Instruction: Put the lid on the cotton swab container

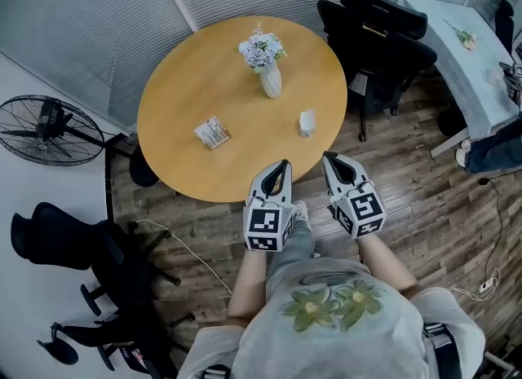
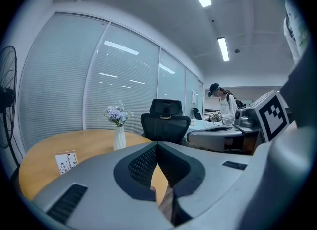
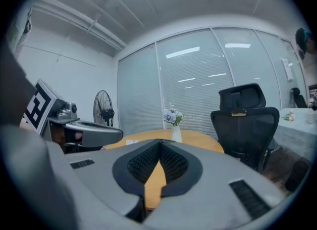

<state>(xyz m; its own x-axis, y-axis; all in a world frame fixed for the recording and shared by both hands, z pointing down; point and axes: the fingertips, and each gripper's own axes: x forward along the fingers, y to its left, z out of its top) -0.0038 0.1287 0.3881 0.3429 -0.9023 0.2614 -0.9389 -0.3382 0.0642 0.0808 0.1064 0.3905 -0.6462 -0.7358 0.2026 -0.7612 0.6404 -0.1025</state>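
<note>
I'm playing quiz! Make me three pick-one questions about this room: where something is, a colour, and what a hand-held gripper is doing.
1. Where does the flower vase stand? A on the round table; B on a shelf; C in a box.
2. What colour is the fan? A red; B black; C yellow.
3. The left hand-held gripper has its jaws: A wide apart; B clamped on a lid; C shut, empty.
Answers: A, it stands on the wooden top; B, its cage is black; C, the tips meet with nothing between.
</note>
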